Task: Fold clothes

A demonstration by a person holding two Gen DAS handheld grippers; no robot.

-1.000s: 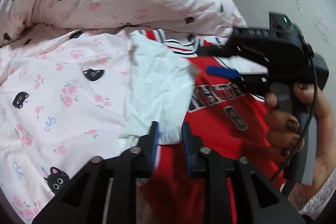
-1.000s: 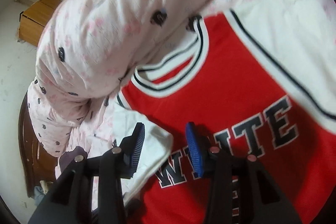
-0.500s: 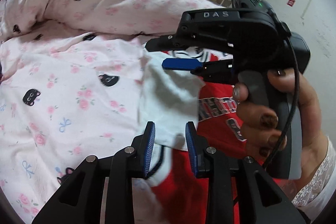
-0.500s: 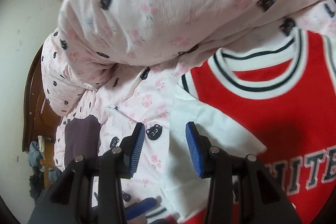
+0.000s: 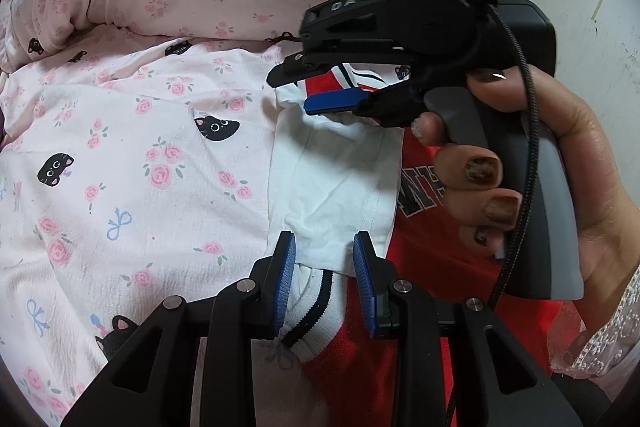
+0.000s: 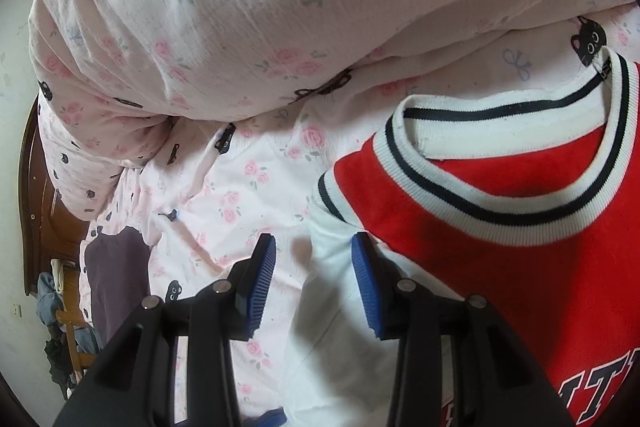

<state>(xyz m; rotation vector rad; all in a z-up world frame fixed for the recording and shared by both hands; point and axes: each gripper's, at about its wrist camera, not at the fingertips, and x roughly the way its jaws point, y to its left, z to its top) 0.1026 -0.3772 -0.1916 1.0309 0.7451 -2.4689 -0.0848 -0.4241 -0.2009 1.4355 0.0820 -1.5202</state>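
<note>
On the pink floral sheet [image 5: 140, 155], the left view shows the red jersey [image 5: 420, 259], its white sleeve [image 5: 336, 179] folded inward; the left gripper [image 5: 323, 279] gapes empty over the cuff. In the right view, the right gripper [image 6: 313, 277] spreads wide above that sleeve [image 6: 332, 307], beside the jersey's collar [image 6: 500, 203].

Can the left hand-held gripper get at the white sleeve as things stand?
Probably yes. The left hand-held gripper is open and the white sleeve lies flat just ahead of its fingers, with the hem already between them. The right hand-held gripper hovers farther up, not blocking.
</note>
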